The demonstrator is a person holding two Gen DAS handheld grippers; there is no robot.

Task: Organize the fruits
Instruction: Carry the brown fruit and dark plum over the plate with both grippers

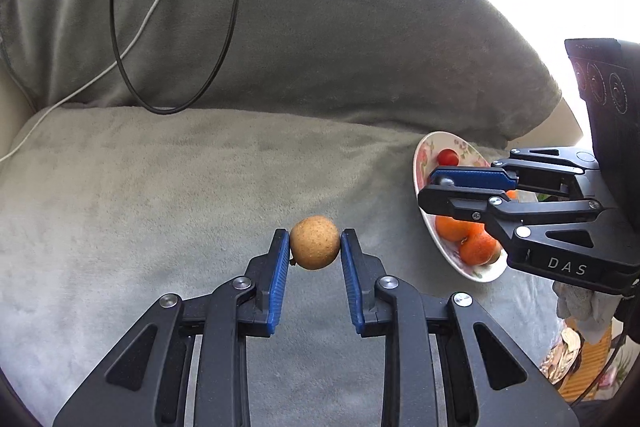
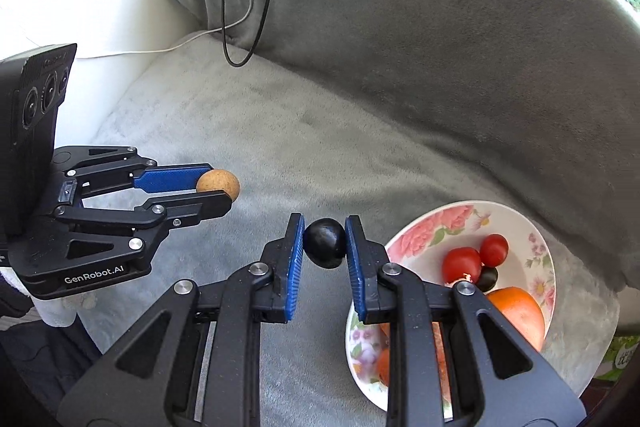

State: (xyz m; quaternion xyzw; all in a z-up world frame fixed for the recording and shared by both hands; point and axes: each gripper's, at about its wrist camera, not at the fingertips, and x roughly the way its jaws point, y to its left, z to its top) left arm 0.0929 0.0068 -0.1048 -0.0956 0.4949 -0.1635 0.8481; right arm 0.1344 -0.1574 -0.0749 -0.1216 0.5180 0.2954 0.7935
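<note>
Fruit sorting on a grey plush sofa cushion (image 1: 160, 207). In the left wrist view, lower centre, the left claw (image 1: 315, 247) grips a small round tan fruit (image 1: 315, 247) between its blue pads (image 1: 280, 275), clear of the cushion surface. In the right wrist view, lower centre, the right claw (image 2: 324, 245) is clamped on a dark, glossy, plum-like fruit (image 2: 325, 243), both pads touching its sides. A floral plate (image 2: 532, 227) lies on the cushion at lower right of that view, just beside the right claw; it carries two red cherry tomatoes (image 2: 462, 263), one small dark fruit (image 2: 488, 277) and orange fruits (image 2: 520, 311), partly hidden behind the claw's linkage. In the left wrist view the same plate sits at centre right, with the right claw in front of it. A black cable (image 1: 232, 7) and a white cable (image 1: 152, 11) hang down the back cushion (image 1: 360, 47) at upper left in both views.
</note>
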